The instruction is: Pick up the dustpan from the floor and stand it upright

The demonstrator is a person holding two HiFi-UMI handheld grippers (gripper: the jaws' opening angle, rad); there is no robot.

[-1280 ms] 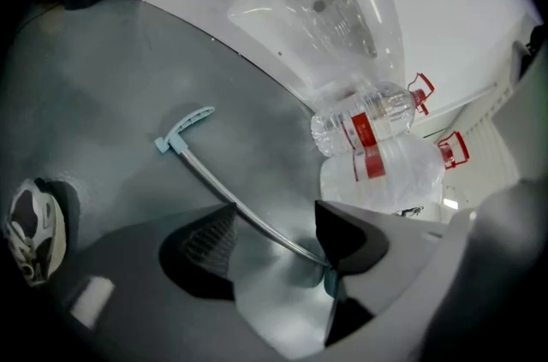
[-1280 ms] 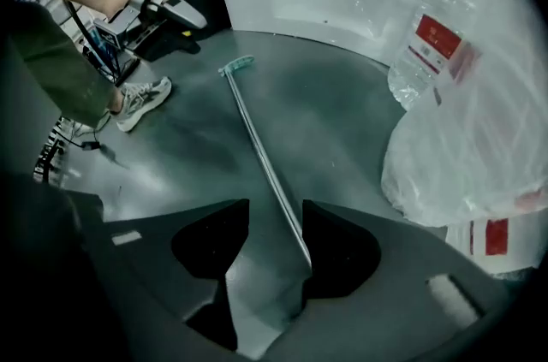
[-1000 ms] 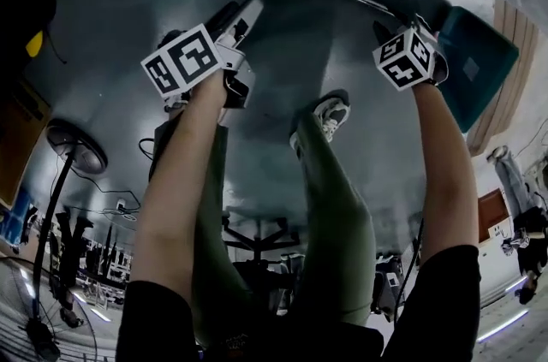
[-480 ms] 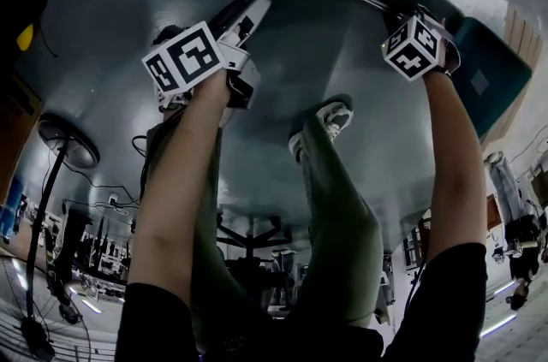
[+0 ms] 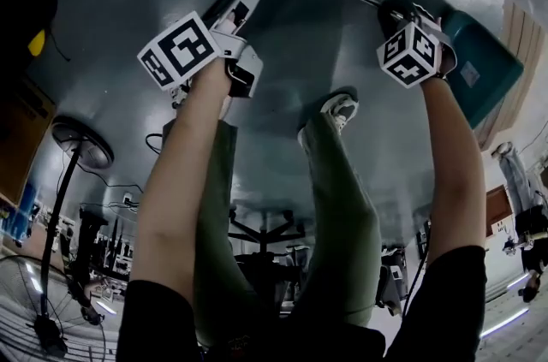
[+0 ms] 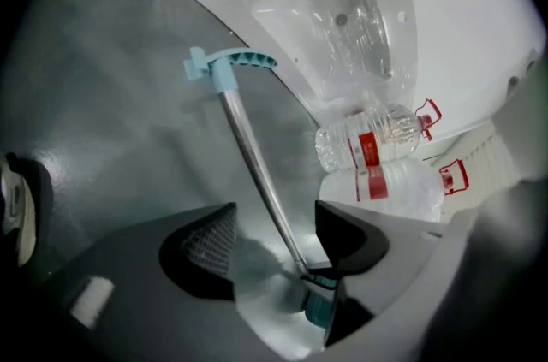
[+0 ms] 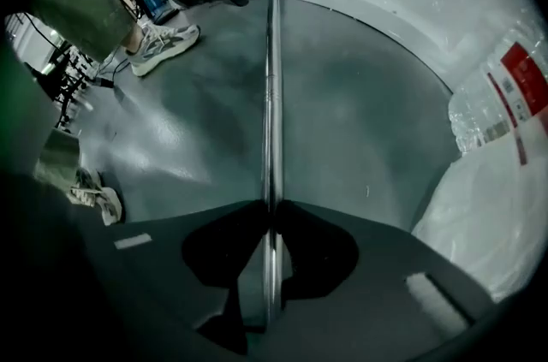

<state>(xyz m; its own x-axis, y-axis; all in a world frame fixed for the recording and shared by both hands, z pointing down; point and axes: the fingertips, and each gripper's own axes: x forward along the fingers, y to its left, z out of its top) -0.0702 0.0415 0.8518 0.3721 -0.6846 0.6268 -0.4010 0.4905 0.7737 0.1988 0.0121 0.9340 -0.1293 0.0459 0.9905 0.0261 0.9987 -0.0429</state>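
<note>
My right gripper [image 7: 271,210] points straight down and its jaws are closing on the thin silver metal handle [image 7: 272,95] of the long-handled teal plastic dustpan [image 5: 484,65], with both pads already against the tube near its pan end. The dustpan lies flat on the glossy dark grey floor [image 5: 342,146], its pan just beside that gripper and its handle running away to a pale blue plastic hook [image 6: 224,65]. My left gripper [image 6: 274,223] hovers tilted above the floor with its jaws wide apart and nothing between the pads. On my side of the handle the floor is open as far as my white sneaker [image 5: 336,112]. On the far side, two clear plastic water bottles with red labels [image 6: 372,146] and crumpled white plastic sheeting [image 7: 488,223] crowd near the handle.
</note>
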